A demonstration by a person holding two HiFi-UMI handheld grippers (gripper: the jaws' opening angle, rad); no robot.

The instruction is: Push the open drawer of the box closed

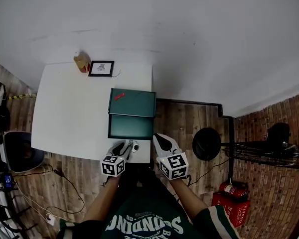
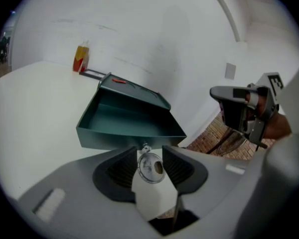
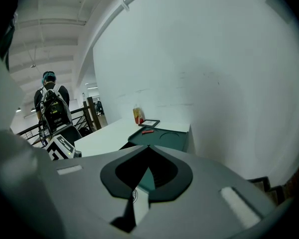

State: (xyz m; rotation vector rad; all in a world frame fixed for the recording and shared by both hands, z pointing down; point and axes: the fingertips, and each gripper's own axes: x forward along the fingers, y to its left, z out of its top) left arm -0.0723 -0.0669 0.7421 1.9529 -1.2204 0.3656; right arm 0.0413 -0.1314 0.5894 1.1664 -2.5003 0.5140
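A dark green box (image 1: 132, 102) stands on the white table (image 1: 70, 113) at its right edge. Its drawer (image 1: 131, 126) is pulled out toward me and looks empty inside (image 2: 127, 117). My left gripper (image 1: 129, 145) hovers at the table's near edge, just short of the drawer front, jaws open. A small silver pocket watch (image 2: 150, 166) lies on the table between them, the pads not pressing it. My right gripper (image 1: 157, 136) is beside the drawer's near right corner, off the table edge, with its jaws shut (image 3: 148, 147) and holding nothing.
A small red item (image 1: 119, 96) lies on the box lid. A framed picture (image 1: 101, 68) and a yellow-red bottle (image 1: 81, 62) stand at the table's far edge by the wall. A chair (image 1: 20, 151) is at left, a round black stool (image 1: 207, 143) at right. A person (image 3: 51, 103) stands far off.
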